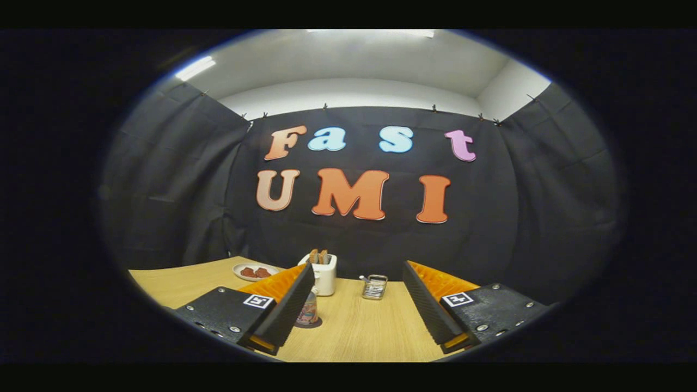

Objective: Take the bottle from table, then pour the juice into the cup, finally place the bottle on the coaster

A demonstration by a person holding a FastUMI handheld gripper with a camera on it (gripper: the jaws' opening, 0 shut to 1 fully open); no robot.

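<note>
My gripper (354, 321) is wide open, holds nothing | bottle (309, 308) on coaster (309, 323), near side of toaster (325, 273), half hidden by left finger | cup: can't tell | risk: finger may bump bottle over

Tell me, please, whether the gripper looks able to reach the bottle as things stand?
Probably yes: the gripper is open and empty, and the bottle stands upright on its coaster just beyond the left finger, partly hidden by it, with bare table between.
</note>
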